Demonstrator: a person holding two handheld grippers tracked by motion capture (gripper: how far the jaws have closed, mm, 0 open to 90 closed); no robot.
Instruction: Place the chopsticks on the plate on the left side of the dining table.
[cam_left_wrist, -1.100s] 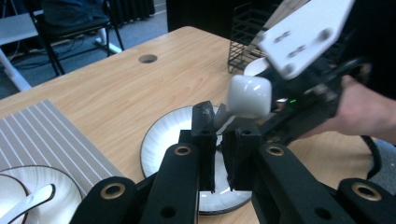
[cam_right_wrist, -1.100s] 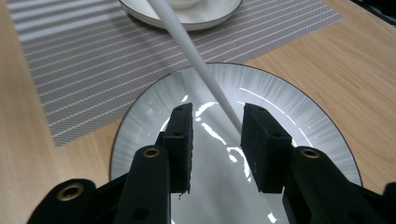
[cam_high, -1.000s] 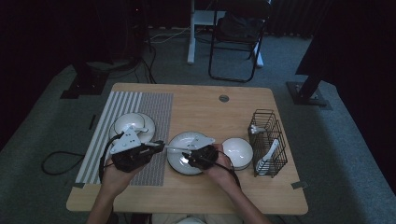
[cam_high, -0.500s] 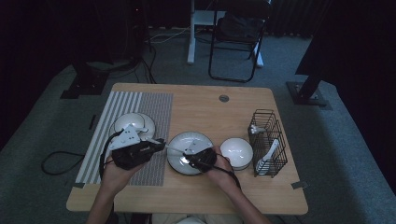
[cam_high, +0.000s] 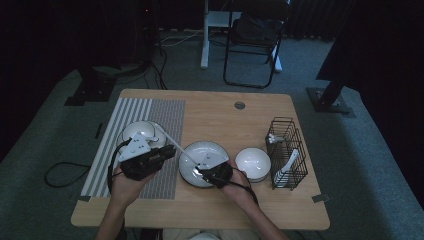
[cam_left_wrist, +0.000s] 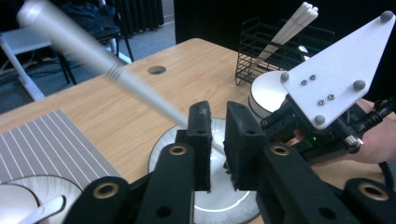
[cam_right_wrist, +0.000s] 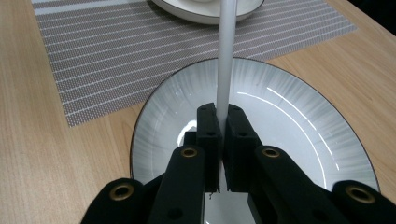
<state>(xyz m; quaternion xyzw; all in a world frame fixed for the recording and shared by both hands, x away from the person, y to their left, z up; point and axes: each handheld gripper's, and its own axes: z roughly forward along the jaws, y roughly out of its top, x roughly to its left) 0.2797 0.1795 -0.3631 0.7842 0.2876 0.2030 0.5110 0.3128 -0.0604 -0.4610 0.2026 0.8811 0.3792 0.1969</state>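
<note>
The right tongs (cam_high: 199, 173) have just been closing, and their pads now pinch the near end of a white chopstick (cam_right_wrist: 225, 56) where a second ago they stood spread over the plate (cam_high: 218, 150). The left tongs (cam_high: 171, 150) have hardly shifted and are pressed together on the same stick farther along its length, as the left gripper view shows, with the stick (cam_left_wrist: 102, 65) passing between their pads. So both tongs hold one chopstick over the near left part of the grey-rimmed plate at the middle of the tabletop (cam_high: 210, 112).

In the high view the stick's long axis runs from the right tongs, near the plate's front edge, up and to the left, its free end pointing toward the far left, over the striped placemat (cam_high: 150, 112) and the white bowl (cam_high: 137, 131) on it. It is tilted rather than flat.

Right of the plate sits a second white bowl (cam_high: 253, 163), and beyond it a black wire rack (cam_high: 285, 155) holding more white utensils.
</note>
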